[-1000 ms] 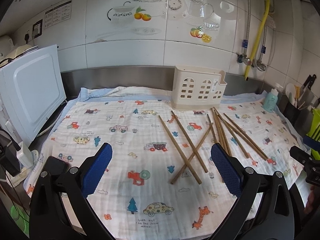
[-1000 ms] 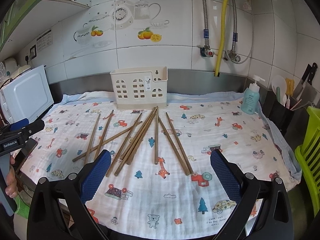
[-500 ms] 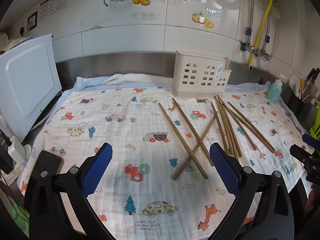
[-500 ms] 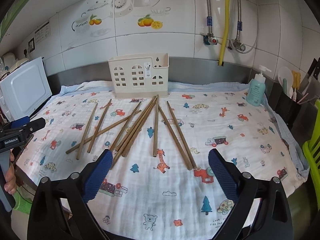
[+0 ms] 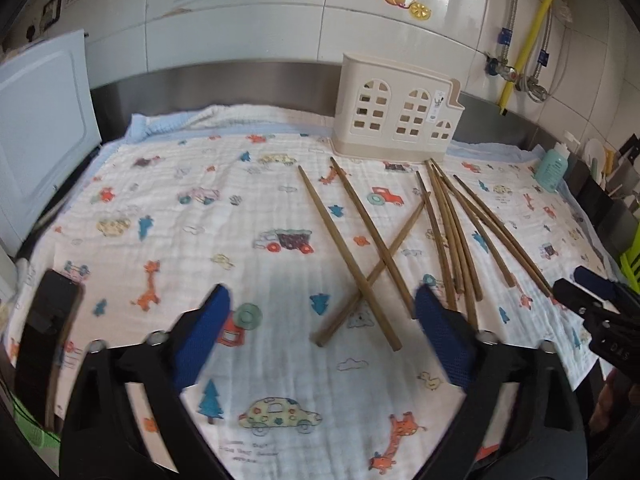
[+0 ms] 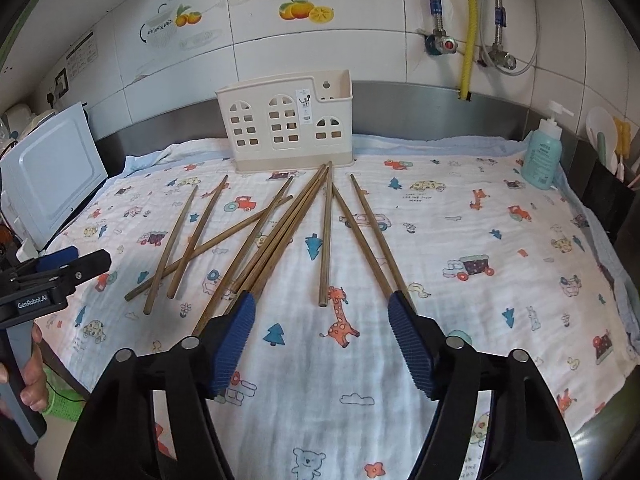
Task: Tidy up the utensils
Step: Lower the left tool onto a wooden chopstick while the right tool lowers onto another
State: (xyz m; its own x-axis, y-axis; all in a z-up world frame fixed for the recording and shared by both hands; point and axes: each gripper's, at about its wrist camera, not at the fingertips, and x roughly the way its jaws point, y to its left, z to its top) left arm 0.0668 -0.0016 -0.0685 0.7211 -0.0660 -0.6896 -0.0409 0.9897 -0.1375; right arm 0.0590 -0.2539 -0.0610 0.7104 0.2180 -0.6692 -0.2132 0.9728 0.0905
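Several brown wooden chopsticks [image 5: 442, 228] lie scattered on a patterned cloth [image 5: 160, 208]; they also show in the right wrist view [image 6: 280, 232]. A cream utensil holder [image 5: 394, 114] with window cut-outs stands behind them by the wall, also in the right wrist view [image 6: 286, 120]. My left gripper [image 5: 322, 308] is open and empty, its fingers near the crossed chopstick ends. My right gripper [image 6: 322, 314] is open and empty, hovering over the near ends of the chopsticks. Each gripper shows at the edge of the other's view.
A white appliance [image 5: 36, 128] stands at the left edge. A teal soap bottle [image 6: 542, 152] and a dark utensil caddy [image 6: 608, 196] stand at the right. Pipes and a yellow hose [image 6: 468, 28] run down the tiled wall. A black phone [image 5: 48, 312] lies at the cloth's left edge.
Both grippers have moved forward and lower toward the chopsticks. Both stay open. The chopsticks and holder have not moved.
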